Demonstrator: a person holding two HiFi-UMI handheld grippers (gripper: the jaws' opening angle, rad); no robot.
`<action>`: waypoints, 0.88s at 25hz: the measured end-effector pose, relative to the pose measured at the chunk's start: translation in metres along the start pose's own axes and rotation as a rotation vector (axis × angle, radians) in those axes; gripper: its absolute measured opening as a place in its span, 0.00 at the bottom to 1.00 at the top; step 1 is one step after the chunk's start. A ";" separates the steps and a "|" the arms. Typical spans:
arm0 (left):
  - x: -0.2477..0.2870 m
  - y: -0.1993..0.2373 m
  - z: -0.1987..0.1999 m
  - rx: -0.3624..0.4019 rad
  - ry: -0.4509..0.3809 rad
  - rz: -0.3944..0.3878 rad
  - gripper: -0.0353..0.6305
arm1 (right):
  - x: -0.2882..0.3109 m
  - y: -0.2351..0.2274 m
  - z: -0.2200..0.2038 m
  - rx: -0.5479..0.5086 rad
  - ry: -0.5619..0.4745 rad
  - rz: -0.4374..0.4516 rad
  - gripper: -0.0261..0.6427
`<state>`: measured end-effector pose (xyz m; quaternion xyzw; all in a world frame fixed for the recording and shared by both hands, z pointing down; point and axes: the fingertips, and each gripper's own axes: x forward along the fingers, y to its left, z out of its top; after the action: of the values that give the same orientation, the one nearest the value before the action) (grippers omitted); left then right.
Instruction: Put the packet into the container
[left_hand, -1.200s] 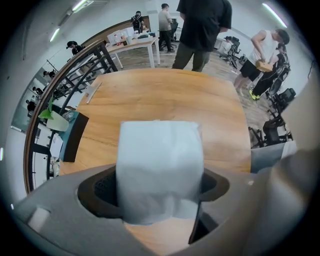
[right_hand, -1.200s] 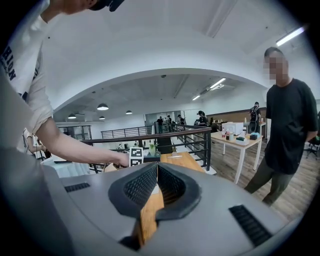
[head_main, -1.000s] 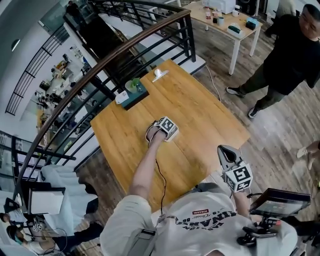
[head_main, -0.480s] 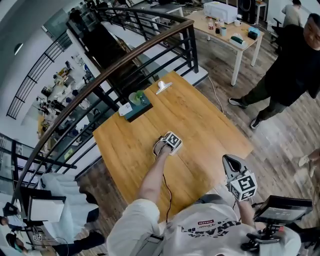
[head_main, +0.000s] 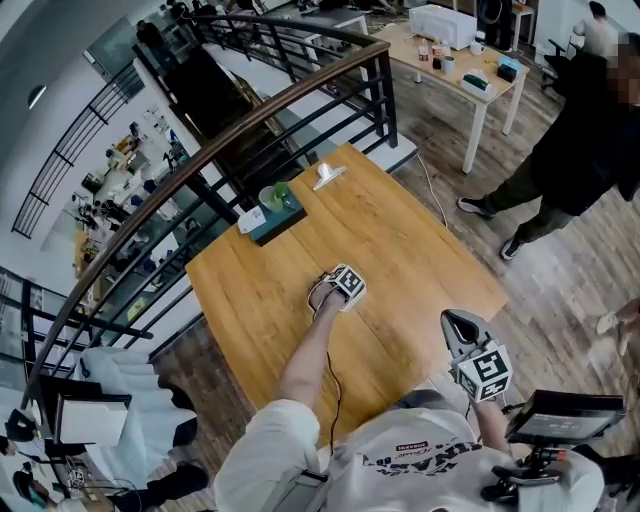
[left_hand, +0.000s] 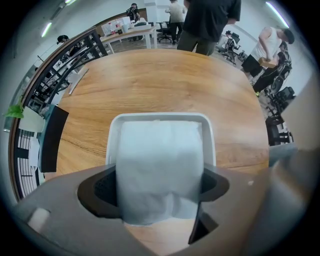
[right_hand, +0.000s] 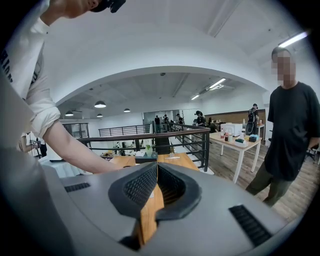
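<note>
Clamping a white packet in the left gripper, jaws spread fairly wide, one pad against each side of it. Pointing straight down at mid-frame in the head view, over the wooden bench. Lying directly behind the packet in the left gripper view: a white container with rounded corners, rim visible above the packet and down both sides. Hard to tell whether the packet already rests on the container's floor. Holding the right gripper off the bench's near edge at the lower right of the head view, roughly level, jaws closed to a thin slit with nothing between them. Standing at the bench's far corner, upper left of centre: a dark tray with something green and a white card on it. Just to the right of that, a small white object. Beyond the bench, a dark railing. At the upper right, a person in black on the wood floor beside a white table.
</note>
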<state>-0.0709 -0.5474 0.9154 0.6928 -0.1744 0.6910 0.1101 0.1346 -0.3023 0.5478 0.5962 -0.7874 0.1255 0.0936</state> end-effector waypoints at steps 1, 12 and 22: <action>-0.003 -0.001 0.000 0.005 0.006 -0.004 0.67 | -0.001 0.000 0.000 0.001 0.001 0.000 0.05; -0.015 -0.002 0.011 0.042 -0.059 -0.028 0.69 | 0.003 0.004 -0.006 -0.002 0.005 0.016 0.05; -0.041 0.004 0.028 0.080 -0.149 0.008 0.91 | 0.005 0.010 -0.002 -0.012 -0.001 0.035 0.05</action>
<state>-0.0462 -0.5583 0.8733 0.7454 -0.1574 0.6444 0.0664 0.1234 -0.3039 0.5506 0.5817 -0.7986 0.1220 0.0947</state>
